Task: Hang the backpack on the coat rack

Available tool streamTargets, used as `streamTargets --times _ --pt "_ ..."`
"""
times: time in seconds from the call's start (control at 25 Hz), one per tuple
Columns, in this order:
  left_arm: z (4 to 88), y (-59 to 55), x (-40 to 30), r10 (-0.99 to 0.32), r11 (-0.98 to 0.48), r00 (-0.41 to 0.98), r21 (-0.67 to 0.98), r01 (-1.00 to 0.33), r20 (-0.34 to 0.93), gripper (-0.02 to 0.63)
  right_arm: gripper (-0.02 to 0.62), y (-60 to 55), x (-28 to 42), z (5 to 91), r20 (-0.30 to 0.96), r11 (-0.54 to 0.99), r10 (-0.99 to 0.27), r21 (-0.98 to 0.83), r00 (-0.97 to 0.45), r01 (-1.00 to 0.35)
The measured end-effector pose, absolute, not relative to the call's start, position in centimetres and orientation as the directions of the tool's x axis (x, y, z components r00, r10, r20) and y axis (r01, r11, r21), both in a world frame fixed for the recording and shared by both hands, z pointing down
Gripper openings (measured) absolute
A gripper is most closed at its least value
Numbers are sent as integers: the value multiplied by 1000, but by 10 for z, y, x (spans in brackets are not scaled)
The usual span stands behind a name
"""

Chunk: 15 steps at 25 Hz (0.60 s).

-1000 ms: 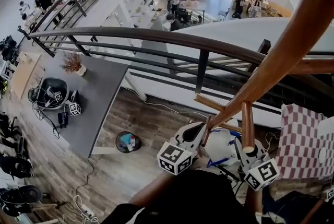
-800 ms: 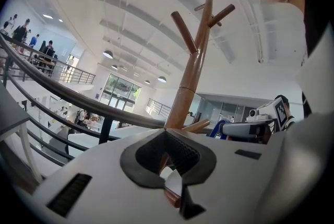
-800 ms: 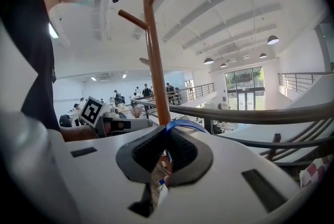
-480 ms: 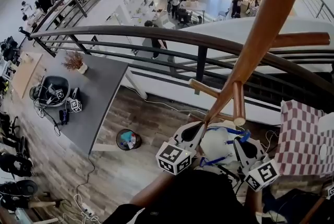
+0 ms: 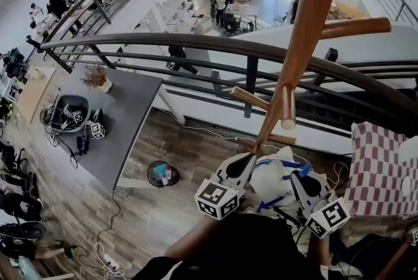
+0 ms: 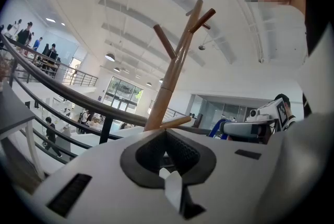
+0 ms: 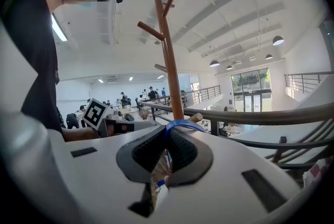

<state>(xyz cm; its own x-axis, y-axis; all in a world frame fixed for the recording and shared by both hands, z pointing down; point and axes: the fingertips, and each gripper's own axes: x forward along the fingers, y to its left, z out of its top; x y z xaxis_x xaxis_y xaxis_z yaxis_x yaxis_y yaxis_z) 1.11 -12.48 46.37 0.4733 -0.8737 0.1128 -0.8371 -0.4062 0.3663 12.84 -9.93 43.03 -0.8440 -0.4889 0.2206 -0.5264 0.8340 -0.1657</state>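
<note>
The wooden coat rack rises just ahead of me, with one peg pointing down over the backpack and others higher up. The white backpack with blue straps hangs between both grippers, below the pegs. My left gripper is shut on a white bit of the backpack. My right gripper is shut on the blue strap loop. Both gripper views look up the rack's pole from below. No strap touches a peg.
A dark curved railing runs right behind the rack, with a drop to a lower floor where people stand. A red-checkered cloth lies at the right. A grey table with a potted plant stands at the left.
In the head view the rack's pegs have moved up and left, away from the backpack. Grippers and backpack stay at the same place in the frame. A person below has walked left.
</note>
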Motion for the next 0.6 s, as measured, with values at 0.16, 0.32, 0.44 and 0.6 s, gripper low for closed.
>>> streamTargets --times 0.16,0.32,0.44,0.6 --pt "462 -119 12 -874 -406 473 366 -837 111 8 20 -100 129 421 218 850 -477 -133 -851 -510" --pt "459 -114 13 -872 -411 478 372 -832 105 8 20 -101 125 413 214 864 -465 -103 -859 -493" --pt "452 -113 15 -868 -423 487 370 -827 96 8 20 -104 121 409 213 868 -459 -101 -863 -486" --pt "448 -114 13 -865 -433 493 363 -825 89 8 20 -108 113 409 223 876 -444 -97 -868 -473"
